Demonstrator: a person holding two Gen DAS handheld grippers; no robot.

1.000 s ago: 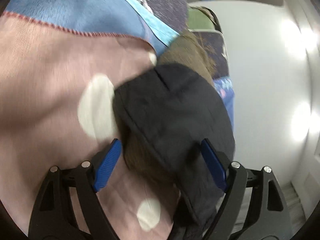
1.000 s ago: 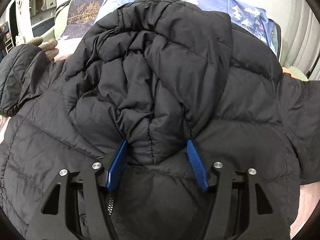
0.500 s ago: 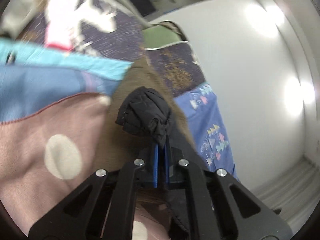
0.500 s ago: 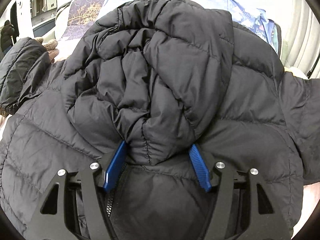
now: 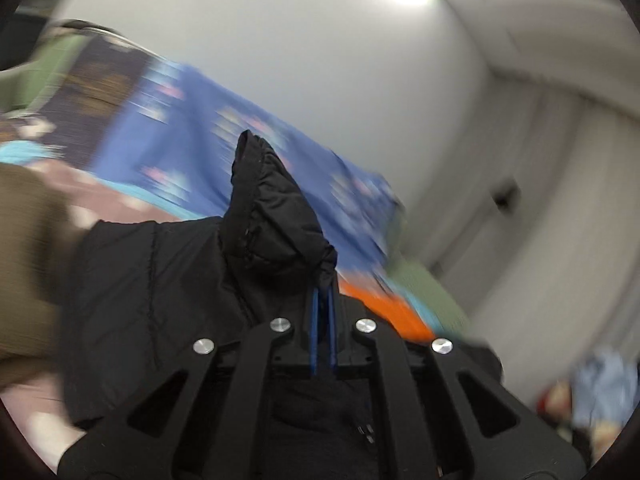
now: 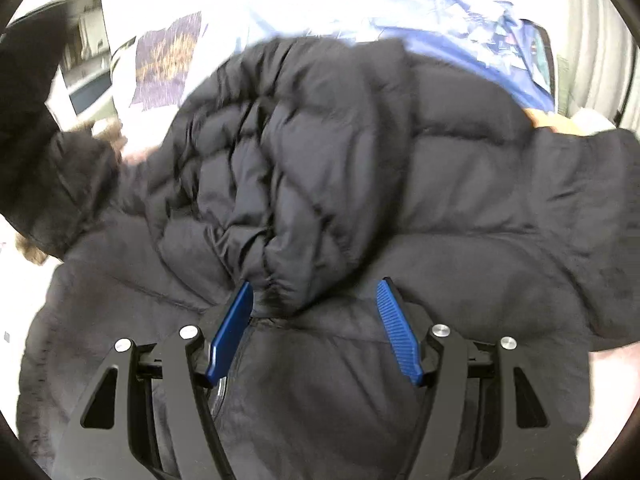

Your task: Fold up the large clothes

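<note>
Our left claw (image 5: 322, 300) is pressed together, pinching a bunched fold of the black jacket (image 5: 276, 216) and holding it up above the bed (image 5: 192, 160). Our right claw (image 6: 316, 320) is spread over the jacket's hood (image 6: 296, 184), pads not pressing. The jacket lies across the bed's patterned covers.

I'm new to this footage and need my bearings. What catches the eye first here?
A big black puffer jacket fills the right wrist view, its bunched hood lying just ahead of the open right gripper. In the left wrist view, the left gripper is shut on a fold of the jacket's black cloth, with a blue patterned blanket blurred behind it.
</note>
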